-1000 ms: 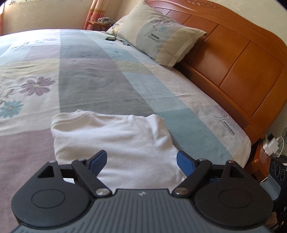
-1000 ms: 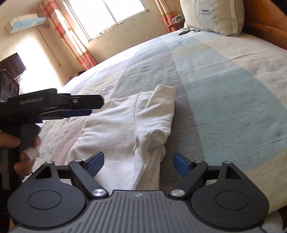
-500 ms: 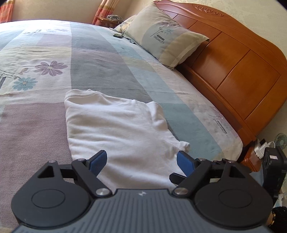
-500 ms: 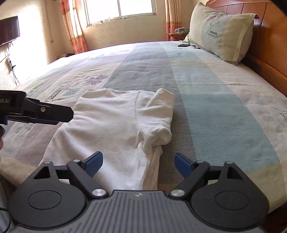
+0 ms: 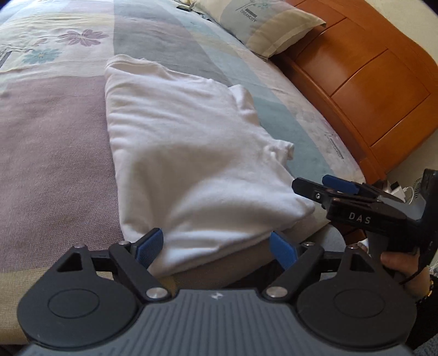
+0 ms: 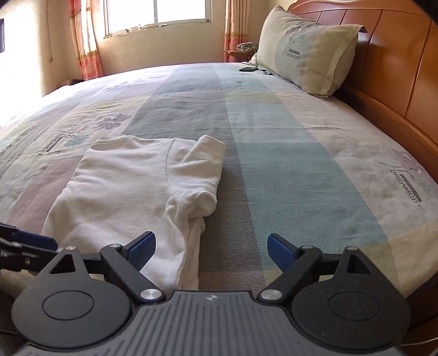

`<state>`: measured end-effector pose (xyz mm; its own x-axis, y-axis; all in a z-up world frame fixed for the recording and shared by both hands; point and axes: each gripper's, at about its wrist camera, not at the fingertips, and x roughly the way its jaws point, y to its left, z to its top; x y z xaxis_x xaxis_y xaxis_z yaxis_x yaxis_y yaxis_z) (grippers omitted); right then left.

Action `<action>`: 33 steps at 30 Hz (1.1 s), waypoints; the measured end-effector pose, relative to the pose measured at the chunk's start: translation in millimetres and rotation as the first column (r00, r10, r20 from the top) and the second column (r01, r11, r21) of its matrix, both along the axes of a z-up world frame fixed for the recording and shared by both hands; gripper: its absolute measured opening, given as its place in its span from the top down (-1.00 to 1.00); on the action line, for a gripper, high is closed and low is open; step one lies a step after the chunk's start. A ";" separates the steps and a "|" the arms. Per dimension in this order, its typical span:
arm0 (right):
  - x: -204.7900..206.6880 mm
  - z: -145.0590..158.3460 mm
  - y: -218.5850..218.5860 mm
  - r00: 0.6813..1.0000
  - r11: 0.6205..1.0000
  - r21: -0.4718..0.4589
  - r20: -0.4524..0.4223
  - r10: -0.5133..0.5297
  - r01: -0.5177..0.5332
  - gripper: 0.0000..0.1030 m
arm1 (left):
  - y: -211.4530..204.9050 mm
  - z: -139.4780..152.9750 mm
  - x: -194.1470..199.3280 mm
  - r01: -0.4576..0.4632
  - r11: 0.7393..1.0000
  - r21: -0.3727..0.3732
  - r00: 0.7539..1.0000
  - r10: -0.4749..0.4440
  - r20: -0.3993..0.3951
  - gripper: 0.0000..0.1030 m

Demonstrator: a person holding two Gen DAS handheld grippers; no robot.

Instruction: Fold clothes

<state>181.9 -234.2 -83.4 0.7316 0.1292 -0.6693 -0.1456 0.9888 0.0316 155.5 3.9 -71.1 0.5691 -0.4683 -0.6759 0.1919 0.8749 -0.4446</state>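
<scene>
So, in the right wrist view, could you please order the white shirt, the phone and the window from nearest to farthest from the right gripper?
From the right gripper:
1. White shirt, just ahead, left.
2. Phone, far across the bed, beside the pillow.
3. Window, on the back wall.

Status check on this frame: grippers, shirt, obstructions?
Left gripper open, empty. Right gripper open, empty. White shirt partly folded on bed, sleeve bunched. Nothing blocking.

Left wrist camera looks low from the bed's [image 5: 54, 153] near edge, angled right toward the headboard [image 5: 364, 82]; right wrist camera, also at that edge, faces the far window [image 6: 156, 13]. Both share the shirt [image 5: 186, 153] close ahead and the pillow [image 6: 306, 52]
</scene>
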 end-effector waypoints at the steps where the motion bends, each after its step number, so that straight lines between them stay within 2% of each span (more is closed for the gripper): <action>1: -0.4 -0.9 -0.4 1.000 1.000 -0.006 -0.002 -0.002 0.002 -0.79 | 1.7 -0.7 -2.8 -0.001 1.000 0.000 1.000 0.001 -0.007 -0.66; 4: -2.3 5.7 3.6 0.999 0.999 0.017 0.021 0.047 -0.048 -0.81 | 6.7 -2.9 -11.4 -0.005 1.000 0.001 1.000 0.005 -0.027 -0.66; 6: -3.7 13.5 11.9 0.993 0.994 0.034 0.058 0.106 -0.109 -0.95 | 12.6 1.6 -14.4 -0.028 1.000 0.014 0.999 0.028 -0.018 -0.67; 8: -5.9 22.8 28.6 0.976 0.981 0.034 0.116 0.185 -0.190 -1.00 | 22.2 9.3 -13.8 -0.068 0.997 0.023 0.998 0.068 0.009 -0.69; 11: -3.1 26.1 54.7 0.946 0.950 0.057 0.129 0.298 -0.307 -1.00 | 35.2 13.6 -14.4 -0.122 0.992 0.042 0.992 0.121 0.023 -0.70; 14: 6.1 12.8 82.4 0.908 0.901 0.118 0.082 0.410 -0.418 -1.00 | 46.7 15.0 -16.5 -0.158 0.986 0.054 0.987 0.156 0.024 -0.70; 17: 13.4 -7.9 98.4 0.896 0.890 0.149 -0.049 0.442 -0.431 -1.00 | 53.3 15.4 -16.0 -0.175 0.983 0.063 0.984 0.174 0.026 -0.70; 19: 11.2 -19.3 100.9 0.876 0.883 0.177 -0.144 0.460 -0.434 -1.00 | 56.0 15.2 -14.8 -0.180 0.981 0.068 0.983 0.179 0.028 -0.70; 20: 7.7 -18.9 100.6 0.870 0.881 0.174 -0.159 0.466 -0.440 -1.00 | 57.3 15.2 -14.2 -0.183 0.981 0.070 0.983 0.181 0.029 -0.70; 26: 5.4 13.0 107.4 0.865 0.854 0.210 -0.066 0.498 -0.476 -1.00 | 62.9 16.0 -14.3 -0.189 0.980 0.066 0.982 0.187 0.038 -0.70; 28: 10.6 3.3 112.8 0.859 0.852 0.241 -0.111 0.500 -0.465 -1.00 | 63.9 16.7 -15.5 -0.188 0.980 0.059 0.982 0.185 0.042 -0.70; 31: 13.1 -18.2 114.6 0.828 0.842 0.295 -0.213 0.518 -0.451 -1.00 | 72.4 11.9 -15.4 -0.196 0.980 0.023 0.980 0.195 0.026 -0.72; 33: 5.8 -14.4 104.8 0.818 0.832 0.312 -0.218 0.532 -0.458 -1.00 | 77.2 9.3 -10.0 -0.202 0.979 -0.018 0.979 0.202 0.013 -0.72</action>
<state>187.6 -129.4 -97.8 0.3068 0.6006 -0.7383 -0.5615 0.7406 0.3691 145.5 81.1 -61.9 0.6626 -0.3541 -0.6600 0.0188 0.8888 -0.4580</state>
